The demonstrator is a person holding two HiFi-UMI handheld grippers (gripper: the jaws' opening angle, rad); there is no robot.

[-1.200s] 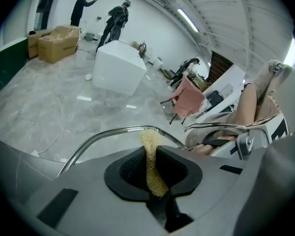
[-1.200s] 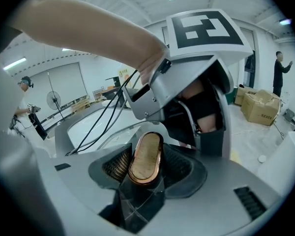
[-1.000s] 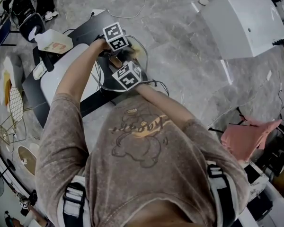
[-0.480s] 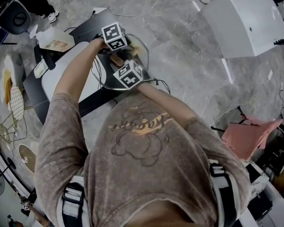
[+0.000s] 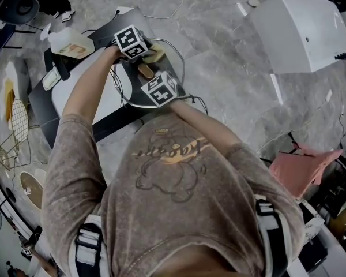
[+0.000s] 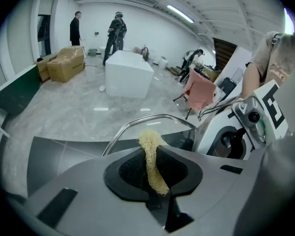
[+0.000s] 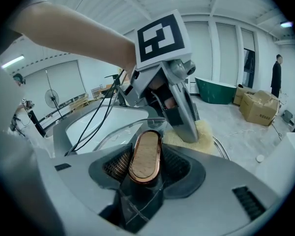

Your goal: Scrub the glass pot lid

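1. Left gripper [image 6: 155, 171]: its jaws are closed on a yellow fibrous scrubber [image 6: 151, 154]; the scrubber is pinched thin between the pads and sticks out past them.
2. Right gripper [image 7: 143, 168]: its jaws are clamped on the handle [image 7: 145, 156] of the lid [image 7: 113, 139]; the handle is an oval wooden knob ringed in copper.
3. The lid is glass with a metal rim; it is held up by its handle just in front of the person's chest, over a black table [image 5: 57, 117].
4. In the right gripper view the scrubber is seen against the glass, just inside the rim and beyond the handle.
5. A grey marble floor [image 5: 219, 62] is seen around the table; a white box [image 5: 300, 27] stands on it, well apart.
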